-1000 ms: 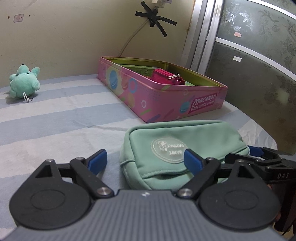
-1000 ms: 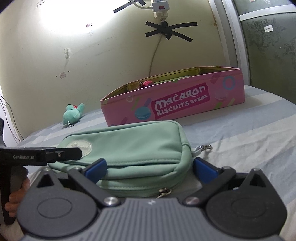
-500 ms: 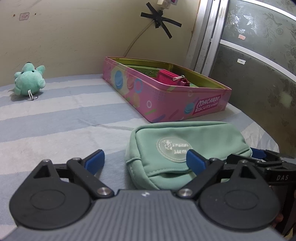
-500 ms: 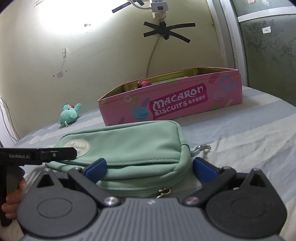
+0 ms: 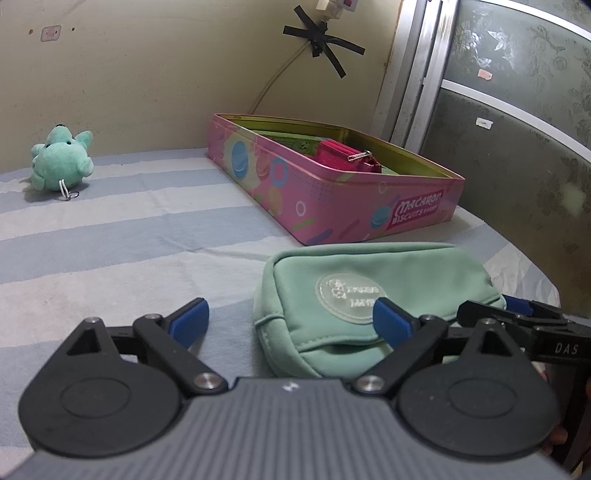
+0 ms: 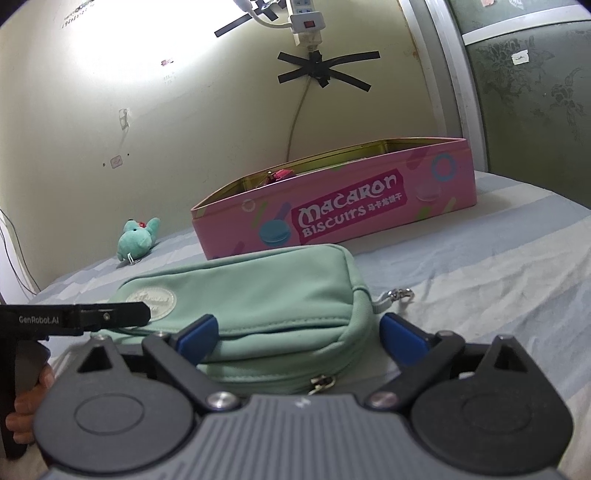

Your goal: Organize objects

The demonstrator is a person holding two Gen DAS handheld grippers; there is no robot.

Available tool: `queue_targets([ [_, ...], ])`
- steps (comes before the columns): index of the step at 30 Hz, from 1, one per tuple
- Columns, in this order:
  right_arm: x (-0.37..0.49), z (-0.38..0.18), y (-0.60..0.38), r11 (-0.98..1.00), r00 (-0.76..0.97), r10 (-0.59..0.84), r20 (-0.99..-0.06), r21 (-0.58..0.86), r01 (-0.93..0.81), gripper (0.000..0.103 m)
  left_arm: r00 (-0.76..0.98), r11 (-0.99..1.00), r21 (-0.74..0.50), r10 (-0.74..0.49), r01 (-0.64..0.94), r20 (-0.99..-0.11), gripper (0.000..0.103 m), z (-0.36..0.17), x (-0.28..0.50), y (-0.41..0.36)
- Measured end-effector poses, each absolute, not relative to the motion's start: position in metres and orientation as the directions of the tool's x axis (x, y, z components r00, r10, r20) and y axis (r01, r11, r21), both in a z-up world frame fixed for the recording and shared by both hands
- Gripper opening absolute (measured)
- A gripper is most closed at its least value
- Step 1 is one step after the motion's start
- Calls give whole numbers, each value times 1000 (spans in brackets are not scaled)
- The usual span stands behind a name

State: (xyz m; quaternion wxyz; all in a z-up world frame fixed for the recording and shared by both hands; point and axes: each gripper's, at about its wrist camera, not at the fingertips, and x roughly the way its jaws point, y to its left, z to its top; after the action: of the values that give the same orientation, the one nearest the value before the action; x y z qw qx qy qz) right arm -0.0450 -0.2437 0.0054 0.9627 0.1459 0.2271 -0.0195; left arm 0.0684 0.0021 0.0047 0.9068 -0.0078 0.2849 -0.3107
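Observation:
A mint green zip pouch (image 5: pixel 376 291) lies on the striped cloth; it also shows in the right wrist view (image 6: pixel 258 295). My left gripper (image 5: pixel 291 325) is open, its jaws spread at the pouch's near left end. My right gripper (image 6: pixel 299 332) is open with its jaws on either side of the pouch's zipper end. An open pink Macaron Biscuits tin (image 5: pixel 332 188) stands behind the pouch with a red purse (image 5: pixel 343 158) inside; the tin also shows in the right wrist view (image 6: pixel 343 206). A small green plush toy (image 5: pixel 61 166) lies far left.
The wall with a taped cable (image 6: pixel 321 70) and a power strip (image 6: pixel 306 18) runs behind the tin. A patterned glass door (image 5: pixel 517 110) stands on the right. The bed's edge (image 5: pixel 535 273) curves away at the right.
Both grippers have drawn back a little from the pouch and tin, which now look slightly farther off. Both stay open; the pouch has not moved.

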Motion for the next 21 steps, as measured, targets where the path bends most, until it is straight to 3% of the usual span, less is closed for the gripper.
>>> queue_targets([
  [11, -48, 4, -239, 968, 903, 6, -431, 229, 103, 86, 656, 817, -171, -550, 551, -517, 98, 4, 67, 0],
  [21, -49, 4, -240, 968, 908, 4, -419, 230, 101, 81, 667, 830, -155, -529, 536, -524, 100, 5, 66, -3],
])
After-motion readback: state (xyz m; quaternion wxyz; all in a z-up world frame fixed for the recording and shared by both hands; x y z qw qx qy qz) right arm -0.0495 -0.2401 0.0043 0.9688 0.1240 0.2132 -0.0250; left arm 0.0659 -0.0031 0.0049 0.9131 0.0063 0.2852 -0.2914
